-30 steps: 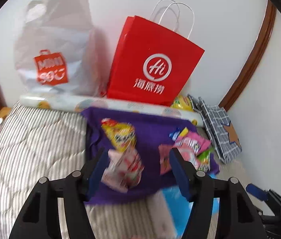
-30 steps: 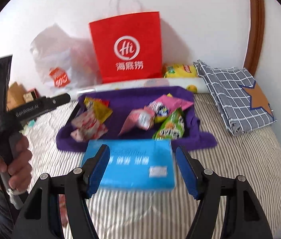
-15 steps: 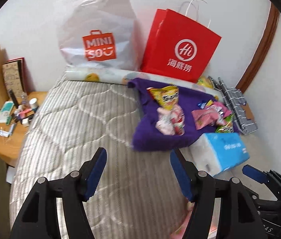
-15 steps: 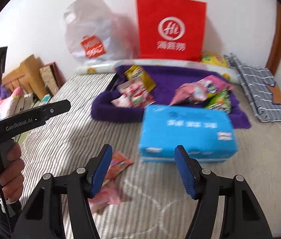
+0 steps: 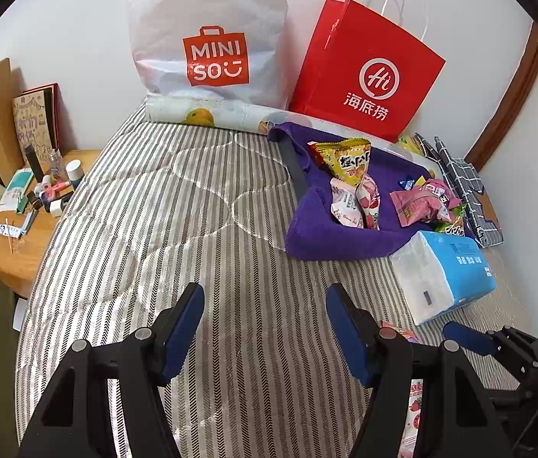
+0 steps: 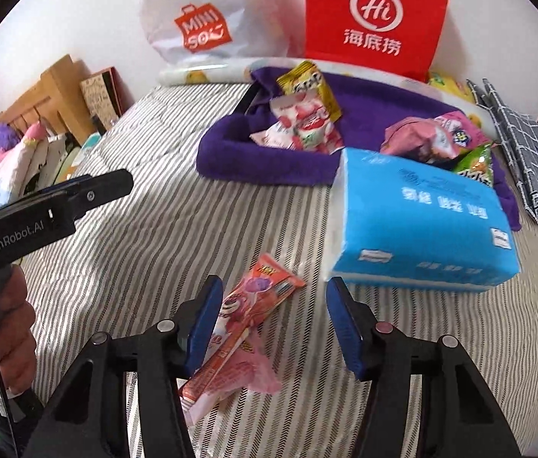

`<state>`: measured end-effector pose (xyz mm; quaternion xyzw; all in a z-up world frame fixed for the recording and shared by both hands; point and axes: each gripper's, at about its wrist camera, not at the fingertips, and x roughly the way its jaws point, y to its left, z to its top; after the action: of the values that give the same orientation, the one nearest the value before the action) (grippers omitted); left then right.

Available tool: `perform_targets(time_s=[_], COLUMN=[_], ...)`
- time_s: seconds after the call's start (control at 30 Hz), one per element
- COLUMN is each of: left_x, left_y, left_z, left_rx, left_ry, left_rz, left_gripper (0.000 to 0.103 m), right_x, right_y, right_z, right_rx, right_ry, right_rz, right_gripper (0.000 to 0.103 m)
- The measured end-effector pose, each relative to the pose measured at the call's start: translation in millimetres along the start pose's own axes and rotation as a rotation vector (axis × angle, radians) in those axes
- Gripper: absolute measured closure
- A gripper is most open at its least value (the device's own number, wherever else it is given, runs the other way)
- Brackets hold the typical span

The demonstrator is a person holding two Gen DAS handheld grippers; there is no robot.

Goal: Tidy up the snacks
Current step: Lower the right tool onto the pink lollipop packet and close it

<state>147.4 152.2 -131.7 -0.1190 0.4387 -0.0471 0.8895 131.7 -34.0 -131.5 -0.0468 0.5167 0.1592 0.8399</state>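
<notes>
left wrist view: the left gripper (image 5: 265, 324) stands half open over bare striped quilt (image 5: 154, 229), holding nothing. the purple cloth tray (image 5: 318, 240) of snack packets lies far right, a blue tissue pack (image 5: 448, 278) near it.

right wrist view: the right gripper (image 6: 274, 316), whose jaws have just been closing, stands half open with a long pink-and-red snack packet (image 6: 246, 324) between them, not yet pinched. its long axis runs near-left to far-right, beside the left pad. the right hand is nearer; the tissue pack crowds the right jaw.

right claw (image 6: 273, 315) narrower, over pink snack packet (image 6: 246, 324)
</notes>
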Motion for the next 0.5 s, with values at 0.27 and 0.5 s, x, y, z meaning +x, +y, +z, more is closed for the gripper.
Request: perform_targets(time_s=[0.27,0.5], left_x=[2,0], left_y=[4,5], left_z=[-2,-2], left_rx=[-0.002,0.000], left_ry=[0.012,0.011], left_rz=[0.008,0.015], left_gripper=[0.039,0.039], right_x=[10,17], right_y=[13,19], right_z=[-3,-2], right_rx=[-0.031,-0.044], right_ry=[0.040,0.063], right_rz=[0.005,0.008], right_gripper=[0.046,0.046])
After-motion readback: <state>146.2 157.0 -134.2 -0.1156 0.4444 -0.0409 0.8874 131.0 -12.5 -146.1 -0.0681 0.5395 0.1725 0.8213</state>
